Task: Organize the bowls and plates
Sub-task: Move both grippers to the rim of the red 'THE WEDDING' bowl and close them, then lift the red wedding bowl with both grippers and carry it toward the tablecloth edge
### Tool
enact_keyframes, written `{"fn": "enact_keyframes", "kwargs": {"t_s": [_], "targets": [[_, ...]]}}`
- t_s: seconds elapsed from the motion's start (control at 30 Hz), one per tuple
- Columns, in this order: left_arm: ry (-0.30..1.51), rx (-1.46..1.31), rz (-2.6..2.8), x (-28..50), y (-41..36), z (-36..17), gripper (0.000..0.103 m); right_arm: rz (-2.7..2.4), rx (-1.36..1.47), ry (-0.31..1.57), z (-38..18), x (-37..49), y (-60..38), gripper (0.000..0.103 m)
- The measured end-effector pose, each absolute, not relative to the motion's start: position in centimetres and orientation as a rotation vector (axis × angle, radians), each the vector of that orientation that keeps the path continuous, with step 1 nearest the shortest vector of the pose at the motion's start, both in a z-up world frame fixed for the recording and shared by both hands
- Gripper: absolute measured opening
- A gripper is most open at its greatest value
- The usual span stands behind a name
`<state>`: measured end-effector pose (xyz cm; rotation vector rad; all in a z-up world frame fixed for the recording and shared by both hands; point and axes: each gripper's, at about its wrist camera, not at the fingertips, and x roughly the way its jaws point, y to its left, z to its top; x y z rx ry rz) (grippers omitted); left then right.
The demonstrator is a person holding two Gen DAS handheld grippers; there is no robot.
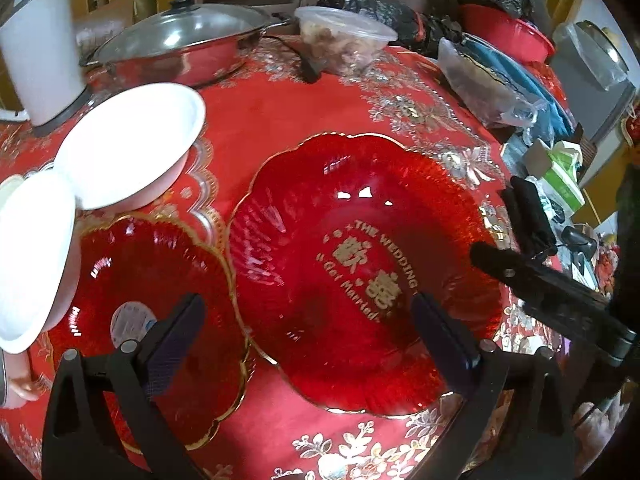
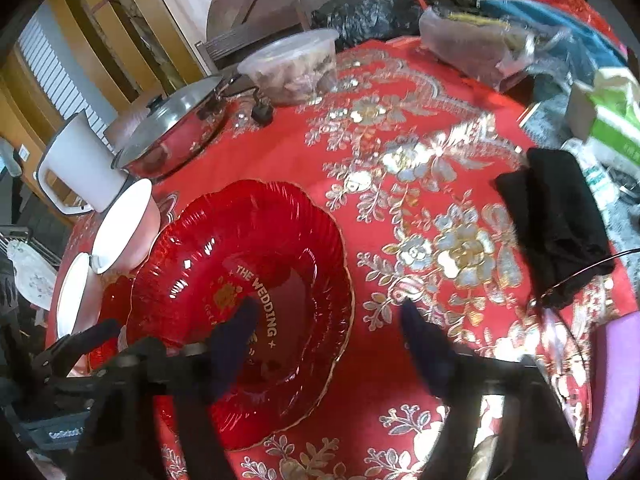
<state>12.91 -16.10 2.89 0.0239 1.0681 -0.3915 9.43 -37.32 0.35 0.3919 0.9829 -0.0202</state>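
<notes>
A large red glass plate [image 1: 352, 264] with gold "THE WEDDING" lettering lies on the red tablecloth, its left edge overlapping a second red plate [image 1: 160, 320]. Two white bowls [image 1: 132, 144] [image 1: 32, 260] sit tilted at the left, against the second plate. My left gripper [image 1: 310, 344] hangs open above both red plates, holding nothing. My right gripper [image 2: 330, 340] is open too, with one finger over the large red plate [image 2: 240, 300] and the other over the cloth. The white bowls [image 2: 124, 224] [image 2: 72, 292] lie beyond the plate's left edge.
At the back stand a steel pot with a glass lid [image 1: 180, 40], a white jug [image 1: 40, 52] and a plastic food container [image 1: 344, 36]. Black bags [image 1: 368, 8], a red basin [image 1: 508, 36] and a tissue box [image 2: 612, 120] crowd the right. A black cloth [image 2: 552, 220] lies on the tablecloth [image 2: 420, 200].
</notes>
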Motion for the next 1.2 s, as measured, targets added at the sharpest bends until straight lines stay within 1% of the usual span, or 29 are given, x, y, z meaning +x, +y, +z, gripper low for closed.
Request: {"fn": "enact_keyframes", "kwargs": {"t_s": [0.03, 0.07, 0.1, 0.17, 0.2, 0.23, 0.27, 0.33, 0.37, 0.43, 0.63, 0.8, 0.93, 0.97, 1.03, 1.13, 1.2], "targets": [[1.069, 0.025, -0.396, 13.0, -16.3, 2.9, 0.102, -0.016, 0.398, 0.993, 0.1, 9.6, -37.4, 0.062], [1.072, 0.025, -0.404, 13.0, -16.4, 2.9, 0.099, -0.015, 0.399, 0.998, -0.2, 9.7, -37.4, 0.062], [1.080, 0.027, -0.415, 13.0, -16.6, 2.8, 0.097, -0.016, 0.401, 0.997, -0.4, 9.7, -37.5, 0.059], [1.083, 0.041, -0.418, 13.1, -16.9, 2.6, 0.096, -0.001, 0.417, 0.985, -0.5, 9.7, -37.7, 0.042], [1.080, 0.047, -0.418, 13.2, -17.0, 2.6, 0.095, 0.007, 0.429, 0.983, -0.6, 9.7, -37.7, 0.026], [1.074, 0.051, -0.417, 13.2, -17.0, 2.7, 0.092, 0.002, 0.426, 0.984, -0.6, 9.7, -37.8, 0.025], [1.069, 0.055, -0.413, 13.3, -16.9, 2.7, 0.085, 0.001, 0.418, 0.983, -0.6, 9.7, -37.9, 0.025], [1.065, 0.054, -0.406, 13.5, -16.6, 2.8, 0.077, -0.001, 0.418, 0.976, -0.7, 9.7, -38.1, 0.023], [1.066, 0.049, -0.406, 13.7, -16.5, 2.8, 0.074, 0.000, 0.422, 0.976, -0.7, 9.7, -38.2, 0.022], [1.068, 0.054, -0.409, 13.9, -16.5, 2.8, 0.071, 0.000, 0.428, 0.975, -0.6, 9.7, -38.5, 0.022], [1.078, 0.092, -0.448, 14.5, -17.7, 2.8, 0.071, -0.040, 0.399, 0.975, -0.5, 9.4, -39.0, 0.022], [1.108, 0.017, -0.490, 16.2, -17.5, 2.9, 0.071, -0.031, 0.414, 0.982, -0.6, 9.3, -39.6, 0.022], [1.108, 0.045, -0.483, 16.9, -18.1, 2.4, 0.071, -0.034, 0.409, 0.978, -0.6, 9.4, -39.7, 0.022], [1.110, 0.049, -0.475, 17.2, -18.1, 2.1, 0.069, -0.032, 0.411, 0.976, -0.6, 9.5, -39.8, 0.022], [1.117, 0.026, -0.472, 17.8, -17.8, 1.8, 0.069, -0.029, 0.420, 0.980, -0.8, 9.5, -39.9, 0.022], [1.080, -0.009, -0.468, 18.5, -16.9, 2.0, 0.069, -0.021, 0.430, 0.979, -1.1, 9.5, -40.1, 0.022], [1.115, -0.015, -0.471, 19.0, -16.9, 1.5, 0.069, -0.017, 0.434, 0.976, -1.2, 9.7, -40.1, 0.022]]}}
